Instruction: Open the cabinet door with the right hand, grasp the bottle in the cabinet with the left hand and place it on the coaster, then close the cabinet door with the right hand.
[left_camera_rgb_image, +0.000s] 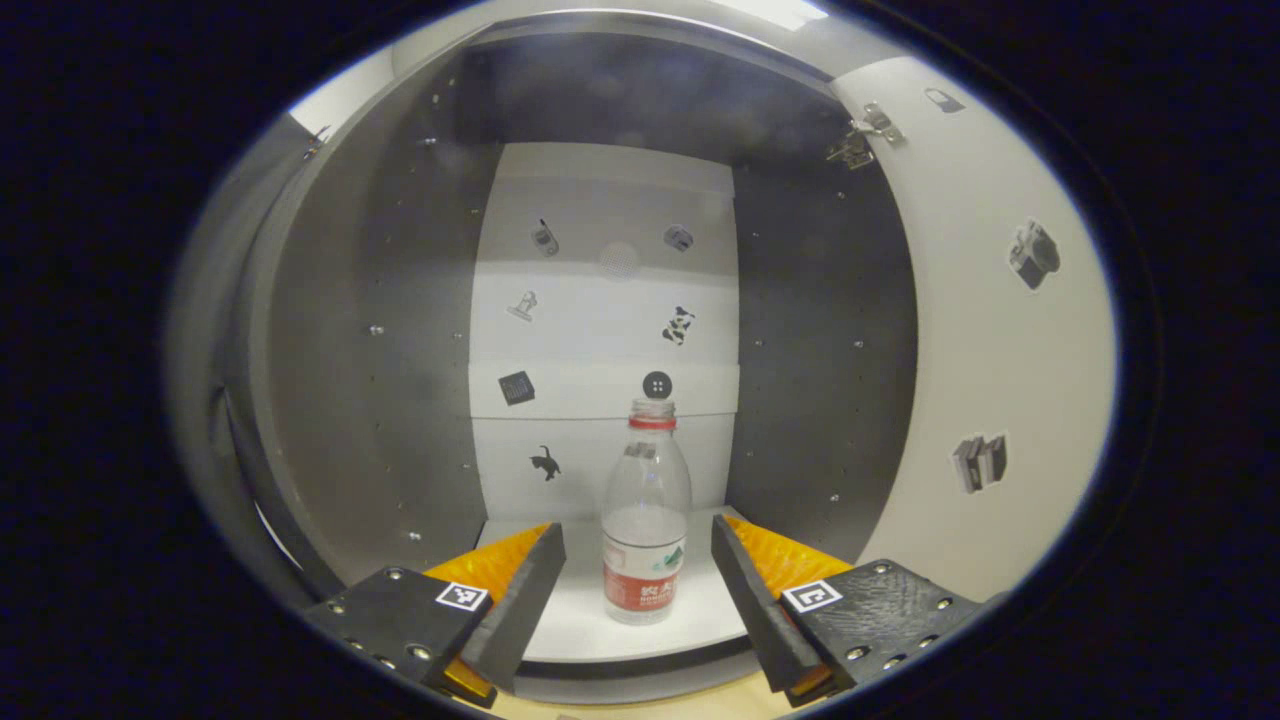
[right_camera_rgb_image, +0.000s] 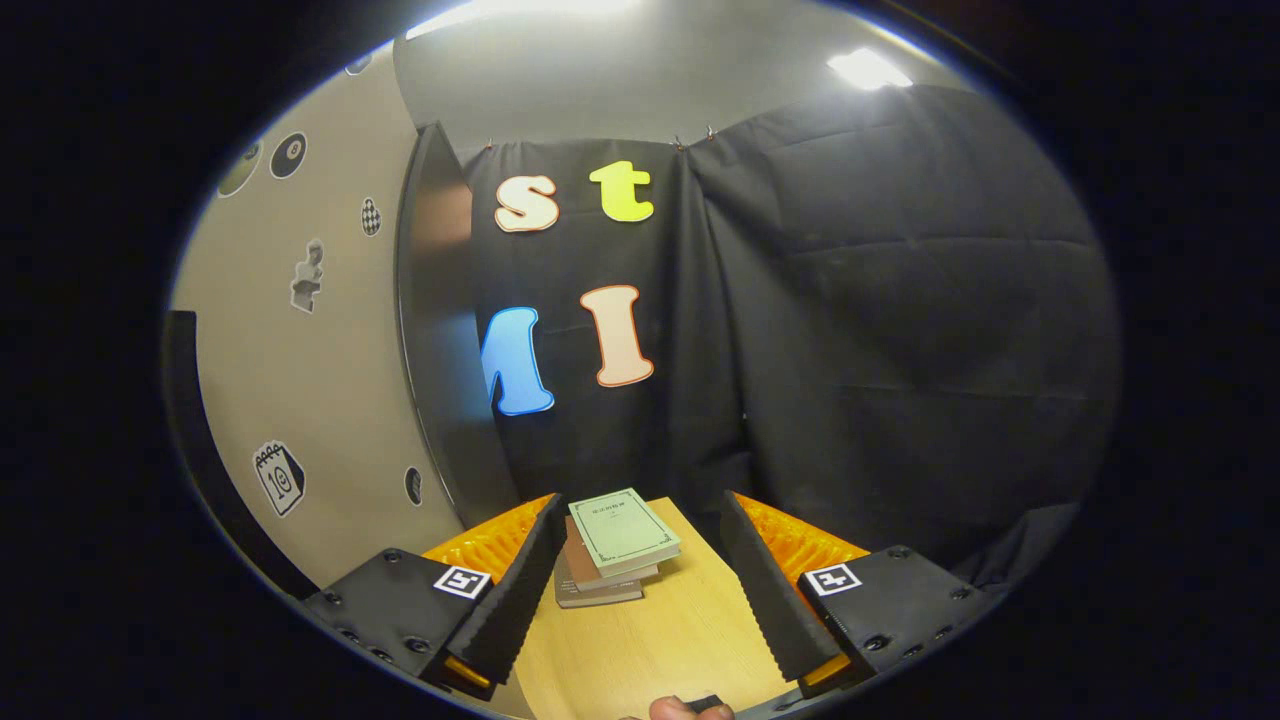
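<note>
The left gripper (left_camera_rgb_image: 638, 590) has its jaws spread wide, one on each side of the bottle (left_camera_rgb_image: 646, 525) and not touching it, lined up so they can clamp on its labelled lower half. The bottle stands upright near the front of the cabinet shelf (left_camera_rgb_image: 580, 640) (its red cap ring level with the back panel's stickers). The cabinet door (left_camera_rgb_image: 985, 330) is swung open to that view's right. The right gripper (right_camera_rgb_image: 640, 590) also has its jaws parted and empty, hanging over the wooden table (right_camera_rgb_image: 660, 640) near a stack of books (right_camera_rgb_image: 615, 545), beside the door, likely waiting to close it.
</note>
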